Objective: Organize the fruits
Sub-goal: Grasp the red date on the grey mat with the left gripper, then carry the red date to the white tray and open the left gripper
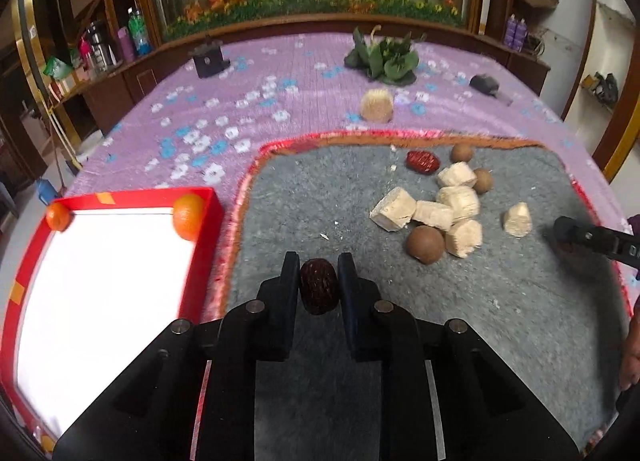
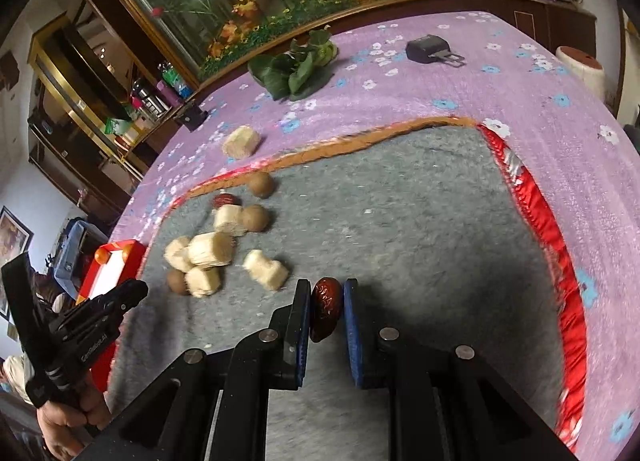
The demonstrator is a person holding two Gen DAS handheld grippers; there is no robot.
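Dates are clamped in both my grippers, left (image 1: 319,275) and right (image 2: 327,303); the wrinkled skin may slip while I carry them to the box (image 1: 200,245).

Left tongs (image 1: 319,275) around dark date (image 1: 319,289)

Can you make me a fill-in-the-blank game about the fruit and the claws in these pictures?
1. The left claw is shut on a dark red ____.
2. Two oranges sit in the far corners of the ____ box.
3. The pale chunks lie on the ____ mat.
4. The right claw holds a ____ too.

Missing words: date; red; grey; date
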